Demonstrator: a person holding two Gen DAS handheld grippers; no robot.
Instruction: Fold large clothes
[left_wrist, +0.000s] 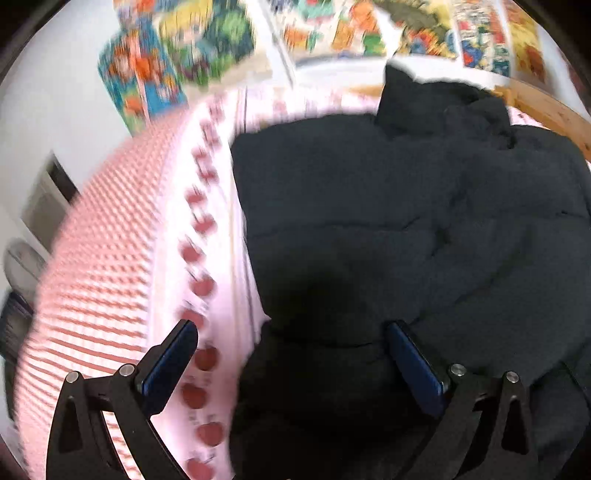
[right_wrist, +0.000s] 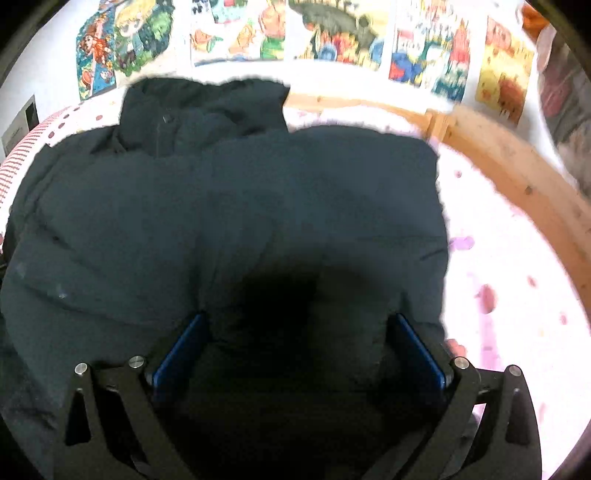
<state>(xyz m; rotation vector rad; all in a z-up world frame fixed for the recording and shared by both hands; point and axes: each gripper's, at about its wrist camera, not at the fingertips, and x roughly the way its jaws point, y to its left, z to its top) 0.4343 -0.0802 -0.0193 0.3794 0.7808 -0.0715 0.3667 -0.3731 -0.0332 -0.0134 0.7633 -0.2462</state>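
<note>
Dark navy puffer jacket (right_wrist: 229, 206), spread flat on bed, collar far end

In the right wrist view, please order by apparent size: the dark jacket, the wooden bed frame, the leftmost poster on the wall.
1. Dark jacket, fills most of the view.
2. Wooden bed frame, a long curved band.
3. Leftmost poster, smallest, but farthest from the camera.

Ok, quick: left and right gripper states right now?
Left gripper: open, holding nothing, over the dark jacket's edge.
Right gripper: open, holding nothing, above the jacket.
</note>
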